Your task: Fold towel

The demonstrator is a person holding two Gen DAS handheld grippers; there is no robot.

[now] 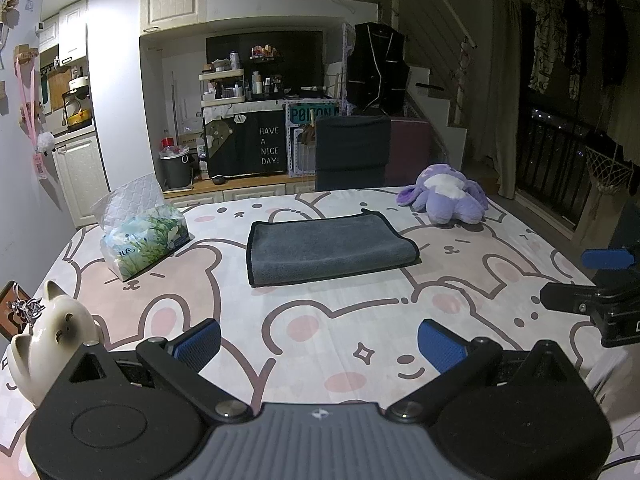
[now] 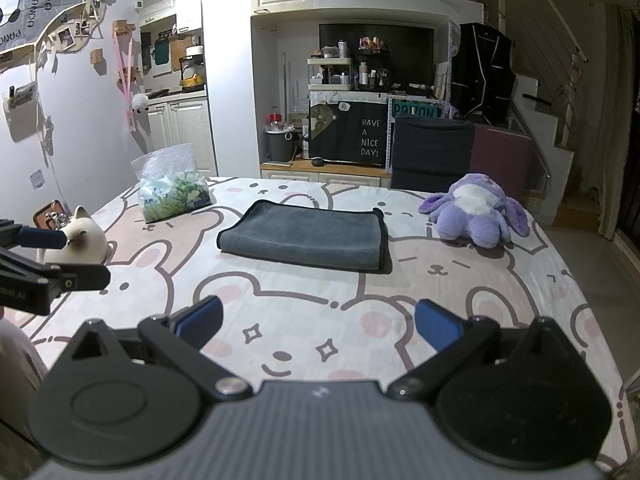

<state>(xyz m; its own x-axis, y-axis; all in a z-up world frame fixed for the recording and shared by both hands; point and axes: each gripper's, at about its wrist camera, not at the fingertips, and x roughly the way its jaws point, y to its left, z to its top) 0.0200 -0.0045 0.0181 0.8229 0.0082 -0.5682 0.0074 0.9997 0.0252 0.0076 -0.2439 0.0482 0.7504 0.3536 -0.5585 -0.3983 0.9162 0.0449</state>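
A grey towel (image 1: 326, 250) with a black edge lies folded flat in the middle of the table; it also shows in the right wrist view (image 2: 306, 238). My left gripper (image 1: 318, 342) is open and empty, well short of the towel, above the table's near part. My right gripper (image 2: 318, 330) is open and empty, also well short of the towel. The right gripper shows at the right edge of the left wrist view (image 1: 592, 280), and the left gripper at the left edge of the right wrist view (image 2: 60, 256).
The table (image 1: 360, 320) has a pink bunny-print cloth. A tissue pack (image 1: 140, 236) stands at the left, a white cat figurine (image 1: 48, 336) at the near left, a purple plush toy (image 1: 446, 196) at the far right. A dark chair (image 1: 352, 152) stands behind the table.
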